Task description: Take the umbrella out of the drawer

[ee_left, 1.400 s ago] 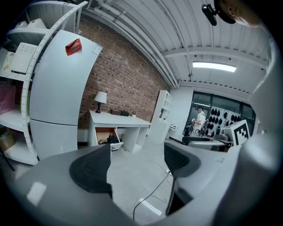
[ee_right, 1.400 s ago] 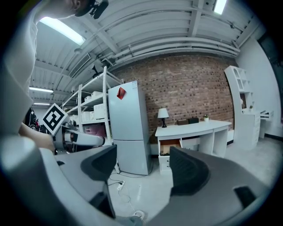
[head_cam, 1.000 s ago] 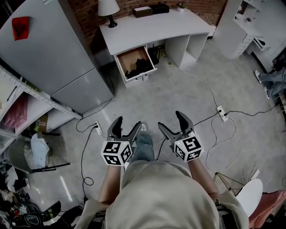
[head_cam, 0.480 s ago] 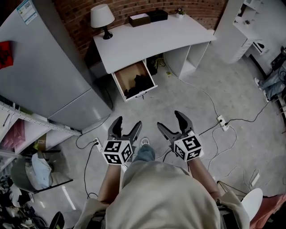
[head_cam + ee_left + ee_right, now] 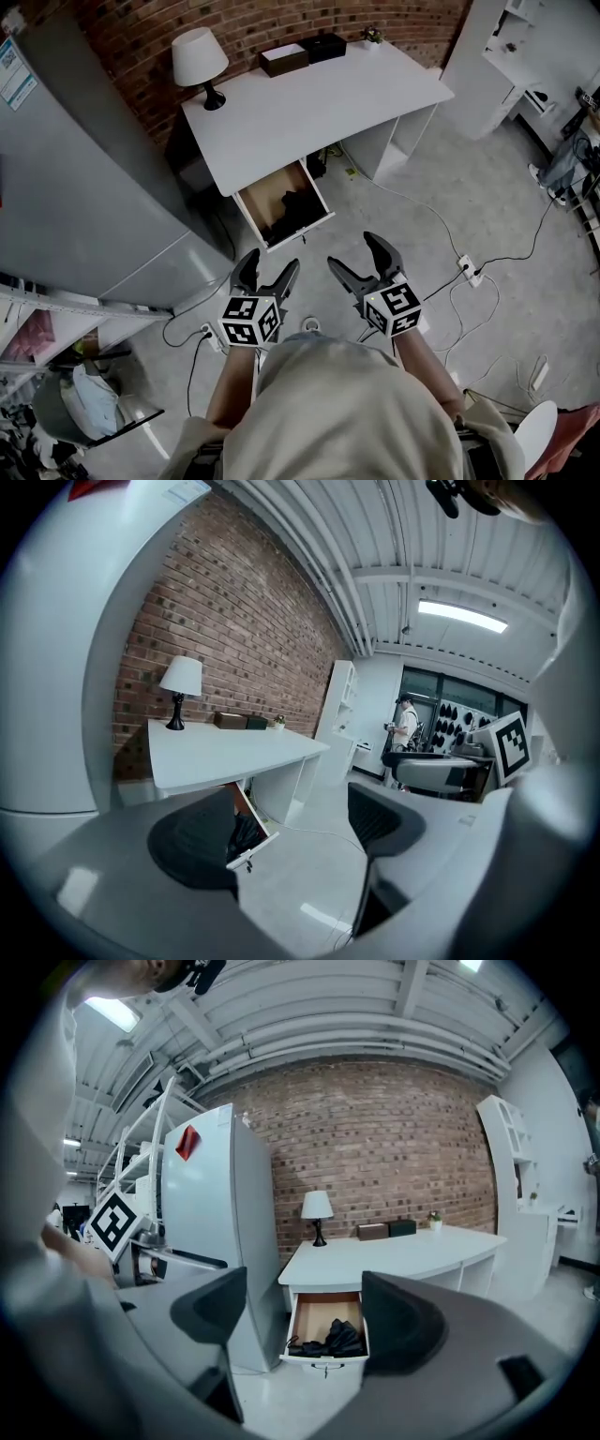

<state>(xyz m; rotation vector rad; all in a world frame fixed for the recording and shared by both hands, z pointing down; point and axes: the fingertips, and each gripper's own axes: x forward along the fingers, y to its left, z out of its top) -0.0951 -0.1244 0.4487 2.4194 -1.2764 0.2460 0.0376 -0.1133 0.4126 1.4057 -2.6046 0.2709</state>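
- Left gripper (image 5: 270, 263) — fingers apart, nothing between them; held over the floor (image 5: 394, 234), well short of the drawer (image 5: 302, 231).
- Right gripper (image 5: 354, 253) — fingers also spread and empty, just beside the left one.
- Drawer stands open, pulled out from under the worktop (image 5: 309, 108) near its front left corner.
- Umbrella (image 5: 294, 208) — a dark folded bundle lying toward the drawer's front; neither gripper touches it.
- Lamp (image 5: 199, 56) on the worktop's back left corner; two boxes (image 5: 283, 59) along the back edge.
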